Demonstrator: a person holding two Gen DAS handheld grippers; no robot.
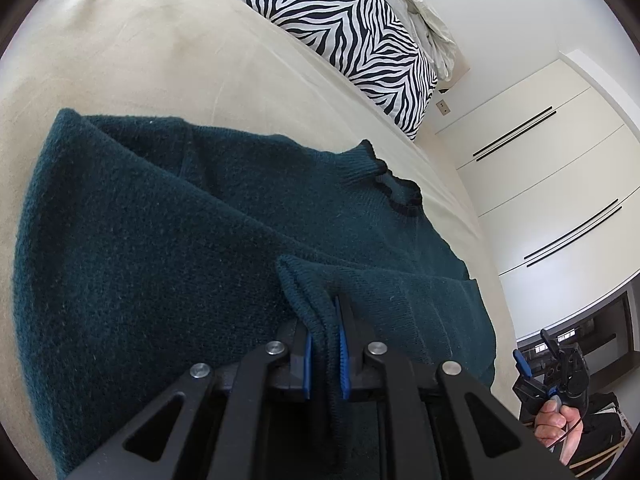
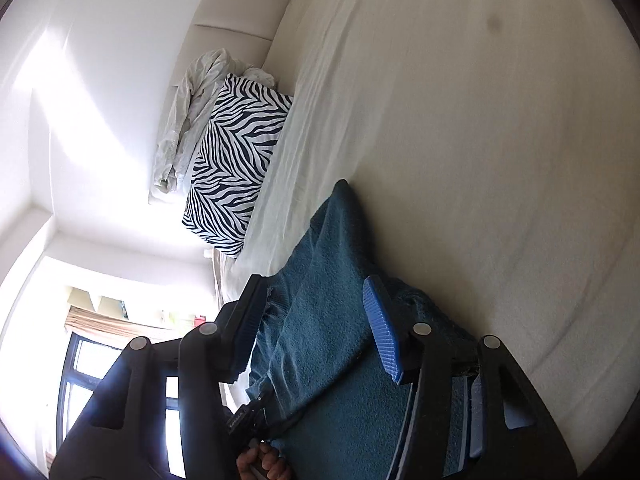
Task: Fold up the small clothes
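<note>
Both tongs are near a dark teal knitted sweater that lies spread out on a cream bed sheet.

Left gripper has its two blue pads squeezed onto a fold of the sweater's ribbed edge. The knit is bunched up between the pads, and the fingers are almost together. That pinched bit sits near the bottom edge of the sweater, on the side far from the collar. The collar has a dark rim and points toward the zebra-striped pillow.

Right gripper has its fingers wide apart. Its blue pads do not press on anything. The sweater shows in the gap between them, but it looks to lie behind them and not be held. In the left wrist view this gripper is off past the right edge of the sweater, away from the cloth, and a hand grips its handle.

In the right wrist view a second hand shows just below the sweater, at the bottom of the picture.

Behind the pillow, on the side away from the sweater, lies a crumpled white blanket. White cupboard doors with long dark handles stand beyond the sweater's collar side. A window shows far from the sweater, past the pillow.
</note>
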